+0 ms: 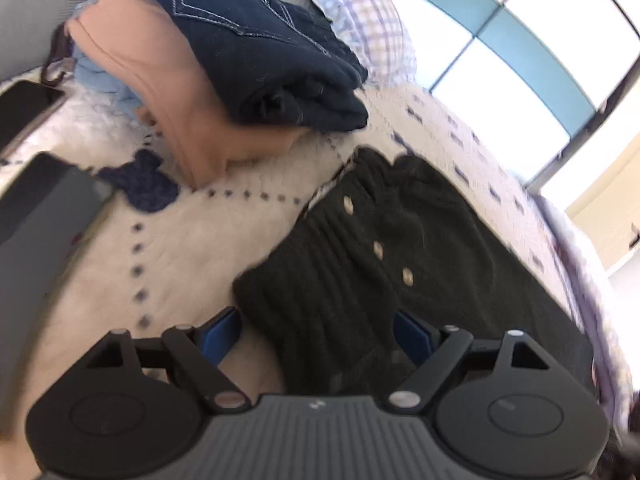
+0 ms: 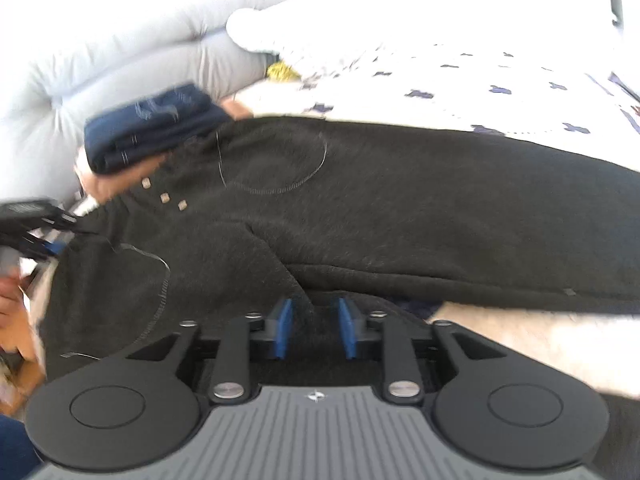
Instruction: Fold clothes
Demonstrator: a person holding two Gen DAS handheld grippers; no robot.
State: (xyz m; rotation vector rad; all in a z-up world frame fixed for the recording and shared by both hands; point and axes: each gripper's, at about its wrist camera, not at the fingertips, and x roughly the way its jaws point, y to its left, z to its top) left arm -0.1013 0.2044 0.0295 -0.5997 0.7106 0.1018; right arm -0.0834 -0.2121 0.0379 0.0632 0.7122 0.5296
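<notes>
A black pair of trousers [image 1: 400,248] with small metal studs lies flat on the white bedspread [image 1: 192,248]. My left gripper [image 1: 316,330] is open, its blue pads on either side of the waistband corner. In the right wrist view the same black trousers [image 2: 400,208] spread across the bed. My right gripper [image 2: 316,334] stands partly open with black cloth between its blue pads, at the crotch. The left gripper [image 2: 48,240] shows at the far left edge, by the waistband.
A stack of folded clothes stands behind: dark jeans [image 1: 256,48] on a peach garment [image 1: 160,80]. Two phones [image 1: 28,108] lie at the left. A checked pillow [image 1: 360,20], grey cushion [image 2: 120,48] and windows lie beyond.
</notes>
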